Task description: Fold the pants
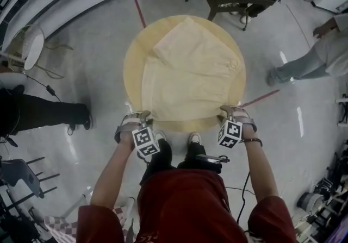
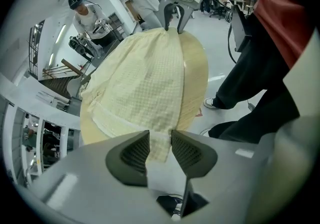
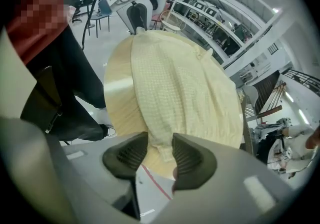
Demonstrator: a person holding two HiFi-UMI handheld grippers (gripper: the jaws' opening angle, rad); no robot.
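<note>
Head view showed my left gripper (image 1: 143,116) and right gripper (image 1: 231,110) at the pants' (image 1: 187,73) near corners on the round table (image 1: 132,62), each with jaws apart astride the hem, not clamped.

Both arms reached forward from the bottom of the head view, sleeves short and forearms bare, the left arm (image 1: 111,168) at lower left and the right arm (image 1: 260,168) at lower right. Each hand gripped a gripper pointing steeply down. The left gripper (image 1: 143,114) and right gripper (image 1: 230,109) sat level with each other, well apart. The jaws of each stood apart, with an edge of the pants (image 1: 187,73) between them.
</note>
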